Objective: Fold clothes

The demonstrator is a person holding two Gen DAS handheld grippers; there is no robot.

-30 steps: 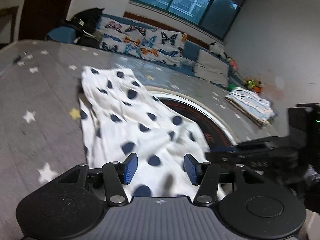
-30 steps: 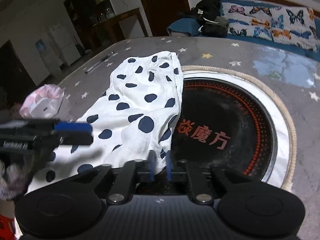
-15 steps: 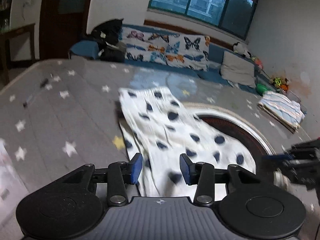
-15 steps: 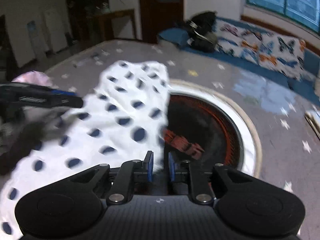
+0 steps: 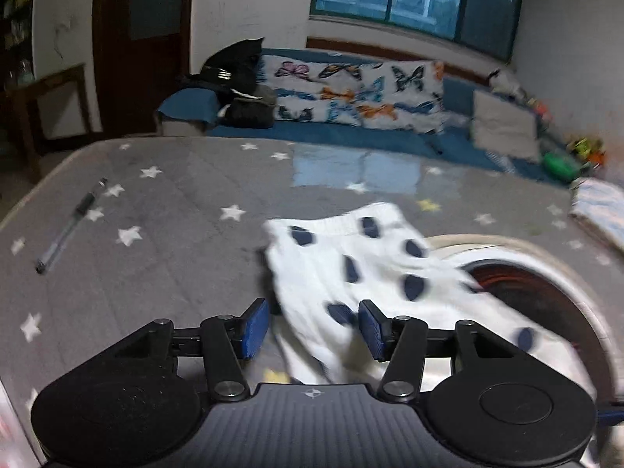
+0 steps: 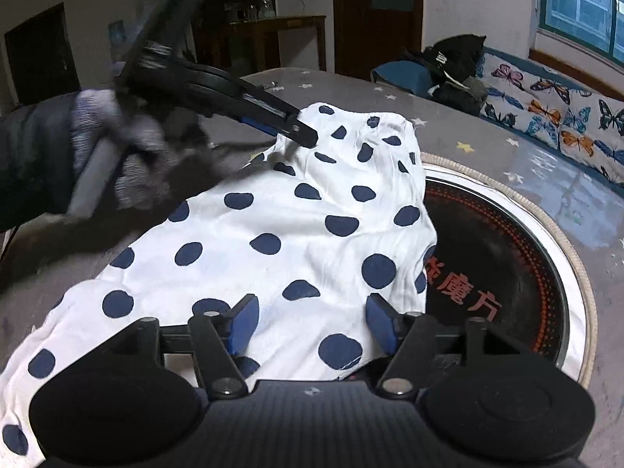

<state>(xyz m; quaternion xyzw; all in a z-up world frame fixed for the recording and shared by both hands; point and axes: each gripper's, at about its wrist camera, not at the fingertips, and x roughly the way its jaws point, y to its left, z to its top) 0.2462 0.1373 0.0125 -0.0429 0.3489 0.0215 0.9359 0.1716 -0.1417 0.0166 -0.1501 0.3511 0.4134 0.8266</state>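
Lying across the grey star-print table (image 6: 487, 124), partly over its round black inset (image 6: 503, 257): one white dotted garment (image 6: 296, 230). Right gripper (image 6: 312, 325) jaws just opened, released, cloth between them (unpressed). Left gripper (image 5: 314, 329) jaws parted over the garment's edge.

A: How is the right gripper (image 6: 312, 329) standing?

B: Its jaws have just been opening and are now standing wide, with white dotted cloth lying between the blue pads (image 6: 242, 323) but not pinched.

A: And the left gripper (image 5: 314, 329)?

B: It is pointing downward with its jaws parted. From the right wrist view, a gloved hand (image 6: 117, 160) is gripping its handle, its tip reaching forward.
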